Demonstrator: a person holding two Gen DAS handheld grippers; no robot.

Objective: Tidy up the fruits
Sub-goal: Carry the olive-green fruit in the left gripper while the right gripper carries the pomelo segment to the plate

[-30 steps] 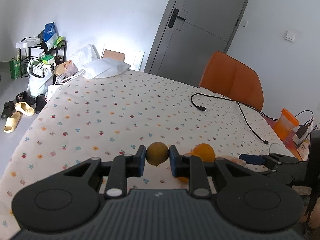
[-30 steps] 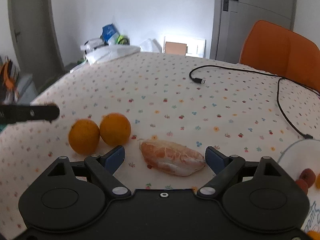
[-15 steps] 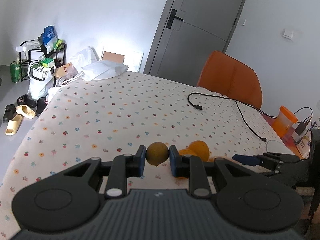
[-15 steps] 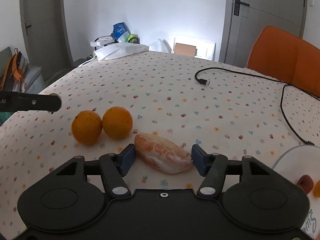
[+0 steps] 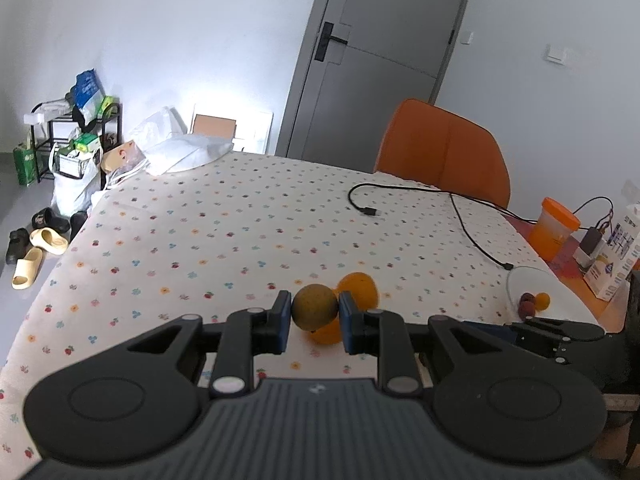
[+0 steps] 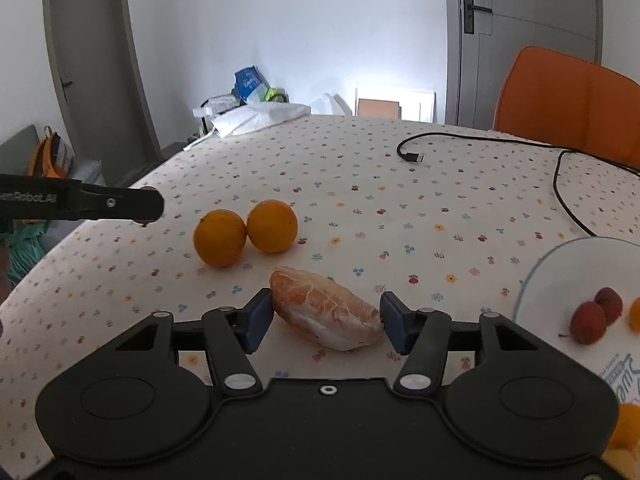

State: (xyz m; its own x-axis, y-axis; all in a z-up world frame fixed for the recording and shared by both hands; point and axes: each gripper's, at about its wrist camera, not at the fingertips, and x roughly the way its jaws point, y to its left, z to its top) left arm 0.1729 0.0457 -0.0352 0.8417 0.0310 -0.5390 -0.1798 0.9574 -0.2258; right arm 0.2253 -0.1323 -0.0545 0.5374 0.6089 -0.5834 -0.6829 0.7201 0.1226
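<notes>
My left gripper [image 5: 314,315] is shut on a small brownish-yellow round fruit [image 5: 314,307] and holds it above the flowered tablecloth. Two oranges [image 5: 357,287] lie just behind it; they also show in the right wrist view [image 6: 220,237] [image 6: 272,225]. My right gripper [image 6: 326,320] is shut on a peeled pomelo segment [image 6: 326,313], both pads touching its ends, low over the cloth. A glass plate [image 6: 560,264] at the right holds two small red fruits [image 6: 588,322] and an orange piece. The left gripper's finger [image 6: 120,204] shows at the left of the right wrist view.
A black USB cable [image 6: 480,140] runs across the far side of the table. An orange chair [image 5: 442,160] stands behind it. An orange cup [image 5: 554,228], a charger and a carton [image 5: 612,256] sit at the right edge. Shoes and a rack are on the floor at left.
My right gripper closed its jaws onto the pomelo segment. My left gripper, still holding the round fruit, rose and moved right, so the plate came into its view.
</notes>
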